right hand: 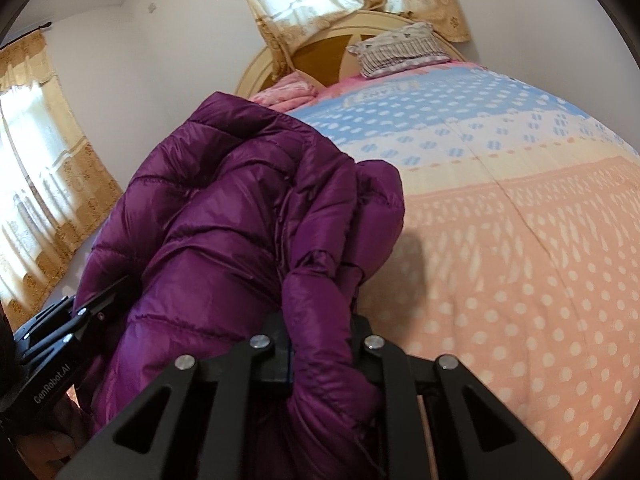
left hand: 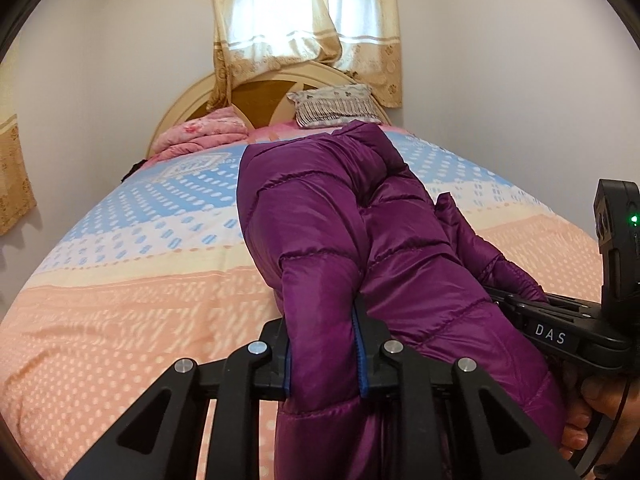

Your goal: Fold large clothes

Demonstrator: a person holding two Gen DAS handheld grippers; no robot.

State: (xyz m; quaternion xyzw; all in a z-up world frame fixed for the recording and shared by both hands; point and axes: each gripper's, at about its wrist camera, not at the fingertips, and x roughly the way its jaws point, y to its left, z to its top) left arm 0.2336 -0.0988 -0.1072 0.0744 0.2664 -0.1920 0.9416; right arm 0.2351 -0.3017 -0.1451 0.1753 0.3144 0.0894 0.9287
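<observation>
Purple quilted nylon fills both views: the puffer jacket is bunched and lifted over the near end of the bed, its far end draped back toward the pillow. I have my left claw pinched down on a thick fold of it, the blue pads pressing the padding from both sides, and my right claw squeezed onto another fold close beside it. I judge the two grips sit at one edge so the jacket can be raised and laid over itself. In the right view, the jacket's bulk covers where the right pads meet, so that grip is probably firm, not certain. The sleeves, zip and hem are lost in the folds, and the jacket's lower part runs out of frame.
</observation>
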